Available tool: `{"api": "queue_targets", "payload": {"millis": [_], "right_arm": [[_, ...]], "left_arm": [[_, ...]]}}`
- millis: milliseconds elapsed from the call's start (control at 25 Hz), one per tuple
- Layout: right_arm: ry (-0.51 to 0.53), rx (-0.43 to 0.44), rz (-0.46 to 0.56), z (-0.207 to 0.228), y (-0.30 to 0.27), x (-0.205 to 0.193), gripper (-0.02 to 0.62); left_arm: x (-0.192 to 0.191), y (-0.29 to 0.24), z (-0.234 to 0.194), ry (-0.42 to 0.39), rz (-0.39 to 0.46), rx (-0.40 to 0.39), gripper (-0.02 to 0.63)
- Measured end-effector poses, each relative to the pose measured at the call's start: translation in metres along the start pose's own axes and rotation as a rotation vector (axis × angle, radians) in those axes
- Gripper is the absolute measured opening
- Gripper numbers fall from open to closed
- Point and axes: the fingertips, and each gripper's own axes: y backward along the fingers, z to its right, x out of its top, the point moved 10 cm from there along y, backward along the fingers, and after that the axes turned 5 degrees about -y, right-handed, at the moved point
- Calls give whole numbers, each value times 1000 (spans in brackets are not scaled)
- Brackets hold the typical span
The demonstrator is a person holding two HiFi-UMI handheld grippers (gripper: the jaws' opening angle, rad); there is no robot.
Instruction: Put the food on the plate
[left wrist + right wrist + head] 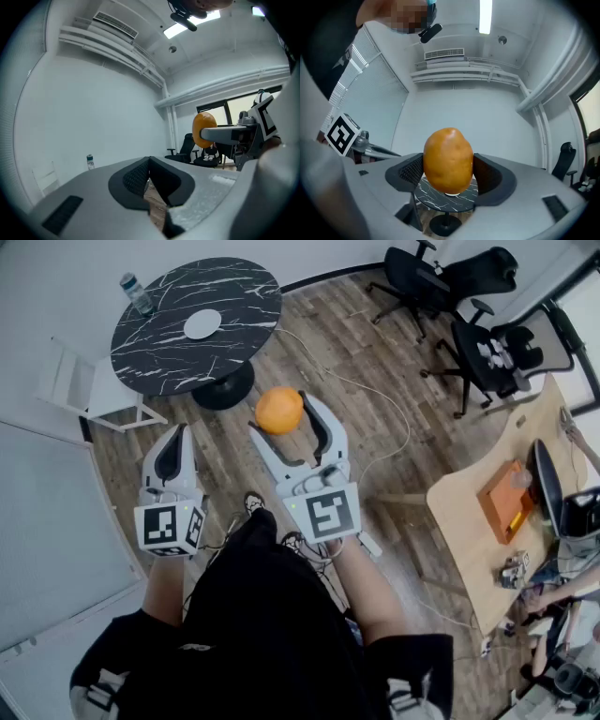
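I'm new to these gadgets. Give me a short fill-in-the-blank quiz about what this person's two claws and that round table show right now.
The right claw is clamped on the food, while the shut left claw holds ____.
The food's colour is ____.
The white plate lies on a round table whose marbled top is ____.
The plate itself is ____: the food is not on it yet.
Missing words: nothing; orange; black; empty.

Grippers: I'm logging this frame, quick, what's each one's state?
Left gripper: closed, empty.
Right gripper: closed on the orange food.
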Motion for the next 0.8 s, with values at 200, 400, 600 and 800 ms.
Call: {"api": "queue_targets", "payload": {"millis": [200,400,600,800], "right_arm": [[10,4,-6,1,-20,-6,319],[5,8,-29,3,-44,-17,319],[13,29,-46,2,-85,-27,319],[43,61,-71,-6,-135,-34,319]], "left_arm": [[-5,-15,-19,-5,-1,-3,0],[-17,-31,-44,10,-24,8,0],[-28,-50,-80,29,-39,18,0],[-40,-73,-130,50,-37,44,0]]}}
